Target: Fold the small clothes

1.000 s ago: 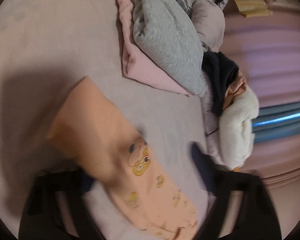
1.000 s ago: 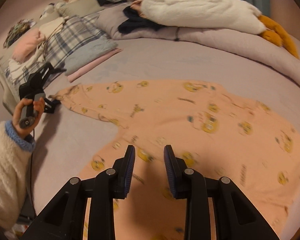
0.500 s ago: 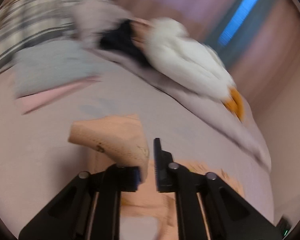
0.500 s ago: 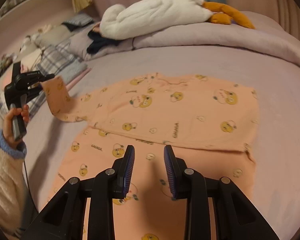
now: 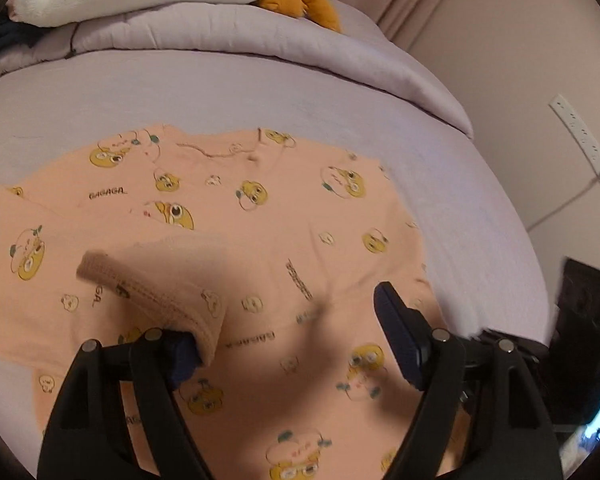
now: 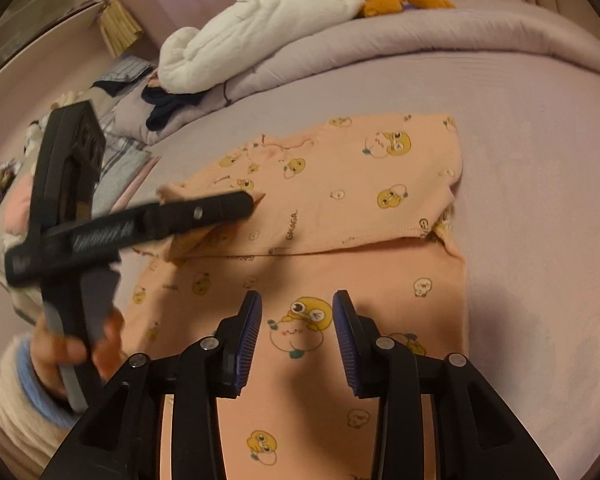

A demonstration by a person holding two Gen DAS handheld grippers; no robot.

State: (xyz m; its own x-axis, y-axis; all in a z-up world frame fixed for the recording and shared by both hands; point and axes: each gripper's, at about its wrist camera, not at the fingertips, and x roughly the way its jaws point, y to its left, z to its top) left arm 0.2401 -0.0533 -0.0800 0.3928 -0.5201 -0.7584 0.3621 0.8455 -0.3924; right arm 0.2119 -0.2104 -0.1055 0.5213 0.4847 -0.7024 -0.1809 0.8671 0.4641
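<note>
Letting go of the sleeve cuff [image 5: 152, 292] over the peach shirt [image 6: 340, 208] on the bed [image 5: 260, 88]

The left gripper [image 5: 288, 328] had just been opening; cuff draped on one pad might snag and unfold. Right gripper [image 6: 296, 320] hung apart, empty.

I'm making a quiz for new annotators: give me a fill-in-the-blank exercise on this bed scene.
1. The shirt printed with yellow cartoon faces is ____ in colour.
2. The sleeve cuff is draped over one finger of the ____ gripper.
3. The right gripper has ____ between its open fingers.
4. The white plush toy has ____ feet.

Missing words: peach; left; nothing; orange
</note>
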